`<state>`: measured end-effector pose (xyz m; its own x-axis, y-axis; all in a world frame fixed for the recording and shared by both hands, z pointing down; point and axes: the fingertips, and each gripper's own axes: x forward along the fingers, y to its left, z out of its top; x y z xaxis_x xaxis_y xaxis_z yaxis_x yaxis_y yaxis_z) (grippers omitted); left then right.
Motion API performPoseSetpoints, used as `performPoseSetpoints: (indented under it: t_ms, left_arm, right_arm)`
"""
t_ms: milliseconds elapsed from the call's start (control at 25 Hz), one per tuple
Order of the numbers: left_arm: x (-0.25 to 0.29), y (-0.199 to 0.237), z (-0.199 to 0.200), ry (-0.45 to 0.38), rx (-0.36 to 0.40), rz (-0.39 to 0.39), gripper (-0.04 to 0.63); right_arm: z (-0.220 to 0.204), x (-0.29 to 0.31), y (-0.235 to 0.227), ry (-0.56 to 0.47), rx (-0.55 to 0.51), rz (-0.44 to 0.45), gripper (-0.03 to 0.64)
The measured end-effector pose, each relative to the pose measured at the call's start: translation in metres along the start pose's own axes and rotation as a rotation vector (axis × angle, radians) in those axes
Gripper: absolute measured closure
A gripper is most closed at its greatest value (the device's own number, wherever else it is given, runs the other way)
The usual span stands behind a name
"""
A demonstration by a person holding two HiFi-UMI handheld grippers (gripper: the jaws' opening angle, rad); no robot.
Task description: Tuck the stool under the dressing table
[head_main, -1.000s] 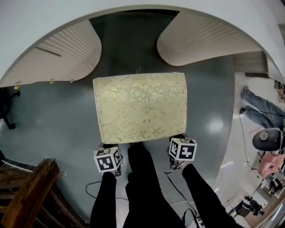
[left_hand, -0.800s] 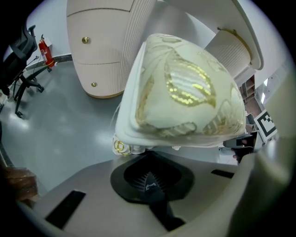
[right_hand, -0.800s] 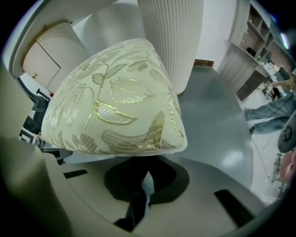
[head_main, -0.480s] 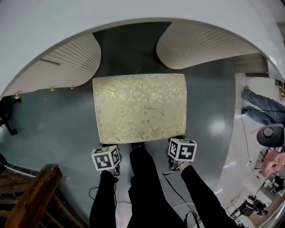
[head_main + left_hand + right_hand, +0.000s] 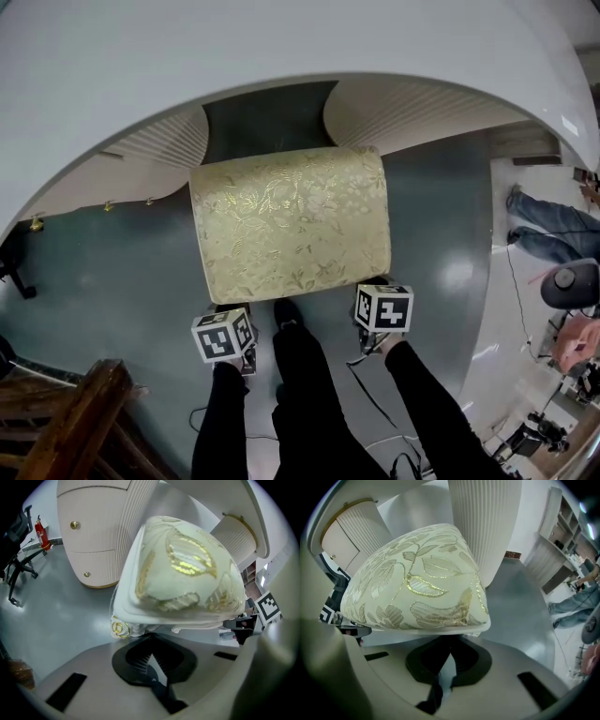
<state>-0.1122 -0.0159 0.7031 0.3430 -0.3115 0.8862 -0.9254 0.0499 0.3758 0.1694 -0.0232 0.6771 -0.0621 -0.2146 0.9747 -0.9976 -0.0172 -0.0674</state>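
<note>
Two grippers on the cream-and-gold brocade cushioned stool (image 5: 291,225): left gripper (image 5: 149,662) and right gripper (image 5: 443,663) each pinch a white part under a near seat corner. Its far edge sits between the ribbed pedestals (image 5: 159,141) of the white curved-top dressing table (image 5: 187,56); most of the seat is outside.

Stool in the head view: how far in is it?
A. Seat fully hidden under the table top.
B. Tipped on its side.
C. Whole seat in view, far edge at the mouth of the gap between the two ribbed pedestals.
C: the whole seat of the stool shows, its far edge just reaching the ribbed pedestals, with a strip of floor between it and the dressing table top's edge.
</note>
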Motion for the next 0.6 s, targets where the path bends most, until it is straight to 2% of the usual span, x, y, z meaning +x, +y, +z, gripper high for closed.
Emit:
performPoseSetpoints:
  t_ms: [360, 600]
  left_arm:
    - [0.002, 0.003, 0.012, -0.043, 0.02, 0.0, 0.588]
    - [0.002, 0.0, 0.0, -0.053, 0.025, -0.008, 0.588]
  right_arm:
    - [0.006, 0.004, 0.004, -0.045, -0.016, 0.012, 0.612]
    - [-0.003, 0.009, 0.0, -0.057, -0.024, 0.017, 0.612]
